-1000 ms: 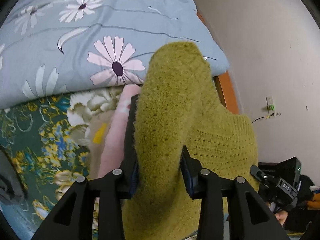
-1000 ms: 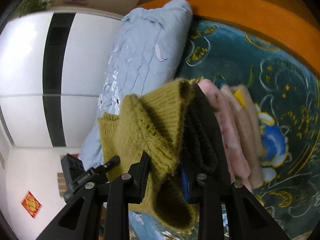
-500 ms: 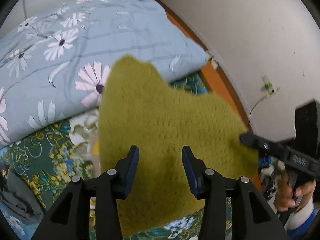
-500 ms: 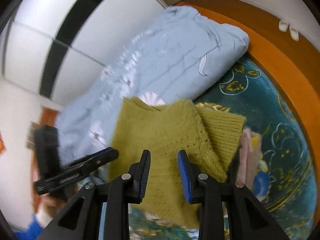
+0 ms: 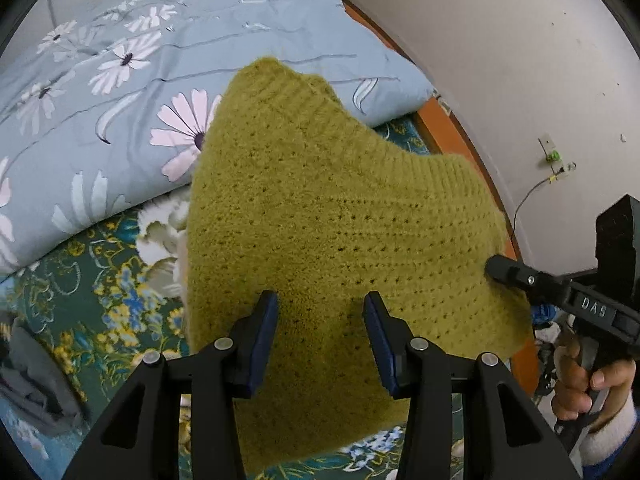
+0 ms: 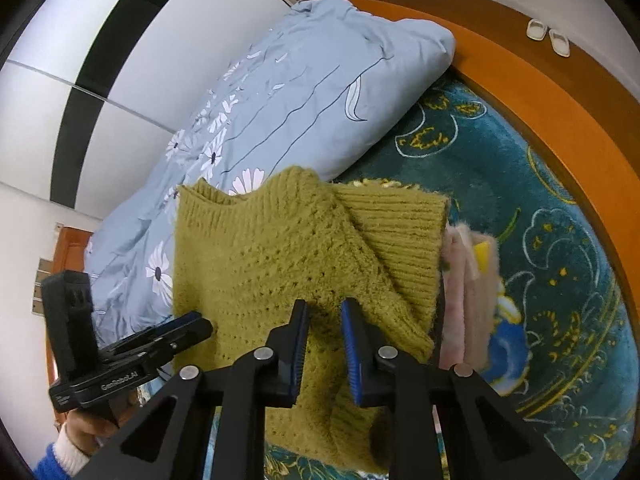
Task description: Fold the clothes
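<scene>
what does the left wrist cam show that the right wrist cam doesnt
Only the left wrist view shows the wall socket with its cable and a grey garment at the bed's edge. Only the right wrist view shows the white slippers, the wardrobe doors and the pink folded clothes. Both show the olive sweater, the floral duvet and the teal bedspread.

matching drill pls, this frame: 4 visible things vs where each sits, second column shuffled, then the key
Things:
1. olive-green knitted sweater
2. light blue quilt with white daisies
3. pair of white slippers
4. folded pink fluffy garment

Places:
A. on the floor beyond the orange bed frame
B. bunched along the far side of the bed
C. spread flat, below both grippers
D. sticking out from under the sweater's edge

Pairs: 1-C, 2-B, 3-A, 4-D
</scene>
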`<state>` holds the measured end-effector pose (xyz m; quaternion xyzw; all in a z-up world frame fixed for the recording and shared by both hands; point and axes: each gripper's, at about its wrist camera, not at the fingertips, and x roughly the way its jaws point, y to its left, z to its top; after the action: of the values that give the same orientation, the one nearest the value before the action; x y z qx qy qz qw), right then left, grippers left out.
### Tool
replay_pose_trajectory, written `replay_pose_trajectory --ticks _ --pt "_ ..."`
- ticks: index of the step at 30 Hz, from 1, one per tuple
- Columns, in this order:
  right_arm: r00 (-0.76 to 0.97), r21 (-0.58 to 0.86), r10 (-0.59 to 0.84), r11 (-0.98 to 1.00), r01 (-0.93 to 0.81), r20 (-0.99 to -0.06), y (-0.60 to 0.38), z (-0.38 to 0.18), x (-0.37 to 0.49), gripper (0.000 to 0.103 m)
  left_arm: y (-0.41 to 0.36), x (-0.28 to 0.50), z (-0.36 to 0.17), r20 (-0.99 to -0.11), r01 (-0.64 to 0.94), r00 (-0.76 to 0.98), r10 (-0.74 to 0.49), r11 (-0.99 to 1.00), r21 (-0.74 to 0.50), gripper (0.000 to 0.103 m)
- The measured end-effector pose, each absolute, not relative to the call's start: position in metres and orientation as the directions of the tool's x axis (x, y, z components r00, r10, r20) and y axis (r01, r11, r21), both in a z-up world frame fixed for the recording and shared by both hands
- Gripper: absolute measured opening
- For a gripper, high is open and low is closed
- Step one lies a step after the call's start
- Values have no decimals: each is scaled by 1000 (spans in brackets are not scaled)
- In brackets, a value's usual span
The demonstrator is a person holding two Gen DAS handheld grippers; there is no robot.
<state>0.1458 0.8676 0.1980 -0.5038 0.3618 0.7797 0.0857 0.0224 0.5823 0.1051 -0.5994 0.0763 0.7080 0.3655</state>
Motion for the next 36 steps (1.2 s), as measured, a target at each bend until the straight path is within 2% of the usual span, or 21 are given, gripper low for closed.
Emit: replay_pose_trajectory --ticks 5,8,13,14,15,17,19,20,21,22,26,28,29,31,34,36 --pt "-528 447 -171 -770 -456 -832 838 239 179 22 558 57 131 -884 -586 -76 461 -738 -334 46" --pt "-511 468 -199 -745 -476 -836 821 237 204 24 546 83 127 -891 -566 -62 449 -751 -339 46" --pt "-383 398 -205 -743 -538 -901 793 219 235 26 528 122 120 -905 -517 -52 422 -787 -337 46" --pt "-366 383 -200 -746 -545 -909 789 219 240 32 526 129 120 -908 -514 -55 415 -791 -330 49" --pt "-357 368 -188 -751 -548 -915 784 221 244 47 524 136 120 -911 -512 -58 408 -796 -323 55" --pt "-354 342 -158 -762 -550 -922 776 229 252 64 519 150 120 -917 -512 -69 393 -803 -306 57" --pt "-360 325 -135 -775 -542 -923 767 239 261 65 514 164 120 -922 -514 -71 382 -806 -295 58" --pt "-365 317 -123 -781 -538 -923 762 244 265 69 512 169 119 -923 -512 -70 379 -807 -293 62" --pt "-370 308 -110 -787 -535 -922 758 249 269 73 511 174 120 -922 -507 -70 381 -809 -296 71" --pt "-374 299 -97 -793 -531 -922 755 253 273 74 509 180 121 -920 -501 -71 385 -812 -301 74" --pt "-388 263 -50 -814 -518 -920 749 265 285 81 505 193 129 -911 -486 -93 401 -817 -310 75" --pt "-395 252 -38 -824 -507 -918 749 268 290 88 505 198 136 -907 -483 -113 405 -820 -306 80" --pt "-397 246 -32 -830 -501 -917 750 268 292 93 506 200 139 -905 -477 -123 407 -824 -305 89" --pt "-402 234 -22 -842 -486 -915 753 269 294 101 507 202 144 -900 -459 -146 411 -834 -306 90" --pt "-412 234 -29 -857 -458 -911 763 268 295 103 513 203 149 -903 -419 -182 390 -861 -288 90" --pt "-416 234 -40 -873 -428 -908 773 264 294 103 519 205 151 -907 -381 -216 361 -887 -262 94"
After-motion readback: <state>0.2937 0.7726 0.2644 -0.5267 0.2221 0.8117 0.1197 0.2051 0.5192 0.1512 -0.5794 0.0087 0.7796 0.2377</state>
